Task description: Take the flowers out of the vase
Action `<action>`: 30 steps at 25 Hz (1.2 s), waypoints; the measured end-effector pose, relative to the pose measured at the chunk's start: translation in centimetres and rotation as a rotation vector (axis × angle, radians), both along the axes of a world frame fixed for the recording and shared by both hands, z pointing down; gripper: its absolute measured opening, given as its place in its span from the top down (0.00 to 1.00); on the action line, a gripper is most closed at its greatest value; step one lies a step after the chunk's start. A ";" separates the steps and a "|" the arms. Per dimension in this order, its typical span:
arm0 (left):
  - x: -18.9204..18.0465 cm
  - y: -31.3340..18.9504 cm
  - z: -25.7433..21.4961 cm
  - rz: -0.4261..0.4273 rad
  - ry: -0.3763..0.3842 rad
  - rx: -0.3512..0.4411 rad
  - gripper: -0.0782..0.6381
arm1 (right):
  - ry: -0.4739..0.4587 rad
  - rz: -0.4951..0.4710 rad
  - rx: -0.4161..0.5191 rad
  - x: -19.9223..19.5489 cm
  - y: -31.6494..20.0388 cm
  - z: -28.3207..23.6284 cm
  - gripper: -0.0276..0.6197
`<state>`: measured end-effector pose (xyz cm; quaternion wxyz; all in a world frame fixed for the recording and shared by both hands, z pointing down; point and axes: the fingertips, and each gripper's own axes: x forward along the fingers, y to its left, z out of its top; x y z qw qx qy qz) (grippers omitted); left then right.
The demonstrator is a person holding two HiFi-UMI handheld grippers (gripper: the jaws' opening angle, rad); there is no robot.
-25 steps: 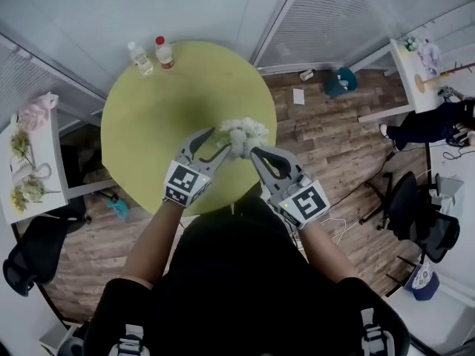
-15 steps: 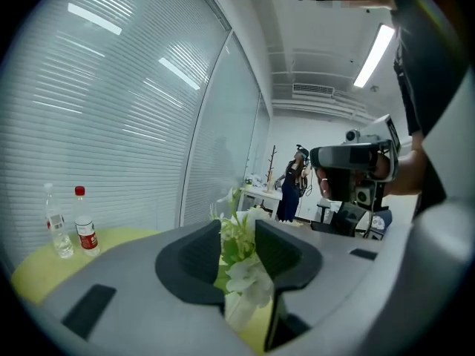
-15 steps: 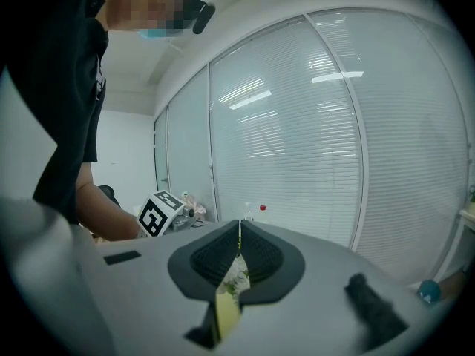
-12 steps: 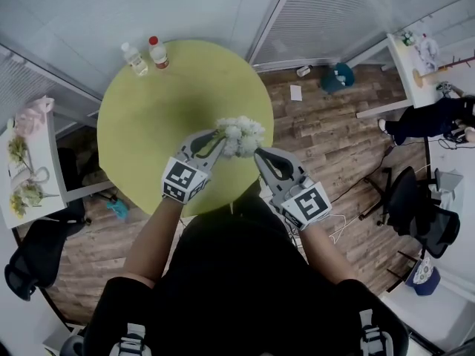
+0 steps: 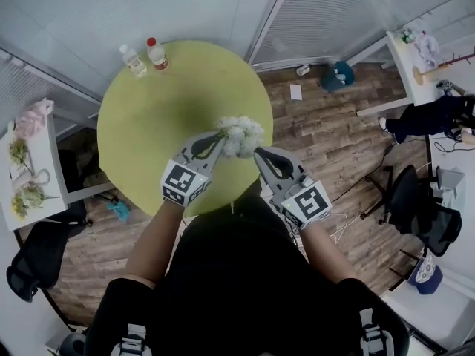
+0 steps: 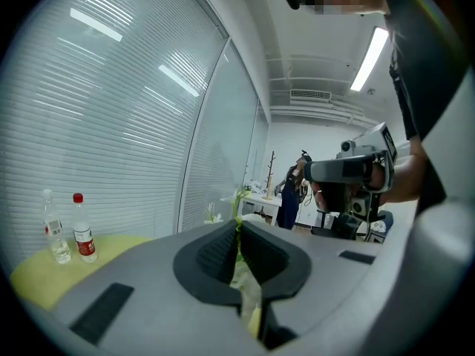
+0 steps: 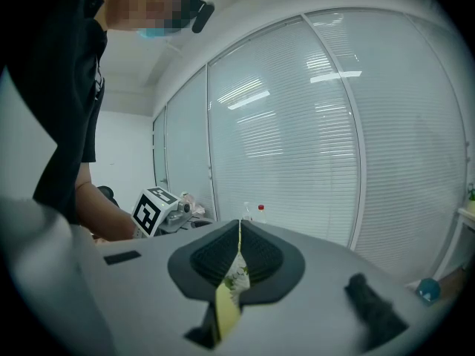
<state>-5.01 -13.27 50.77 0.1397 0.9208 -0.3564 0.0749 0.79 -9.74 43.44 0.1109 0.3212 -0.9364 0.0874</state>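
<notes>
White flowers (image 5: 241,136) stand at the near right part of the round yellow-green table (image 5: 156,95), right in front of the person. Left gripper (image 5: 220,137) has its tips at the bunch's left edge. Its jaws have just been closing and now sit together, pinched on a thin green stem of the flowers. Right gripper (image 5: 257,153) sits just beside the bunch's lower right, jaws together with only a sliver of gap, and nothing clearly gripped in its own view. Red-capped bottle (image 5: 156,53) and clear bottle (image 5: 133,60) stand side by side at the table's far edge, well apart from the flowers.
</notes>
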 end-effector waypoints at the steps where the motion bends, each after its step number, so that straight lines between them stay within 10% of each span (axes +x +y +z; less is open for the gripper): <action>1: 0.1 0.0 -0.2 0.000 0.006 0.003 0.86 | 0.000 0.001 0.002 0.1 0.0 -0.1 0.93; 30: 0.3 -1.3 -9.4 -0.003 0.113 0.111 0.86 | -0.002 0.053 0.080 1.0 -0.5 -3.0 0.93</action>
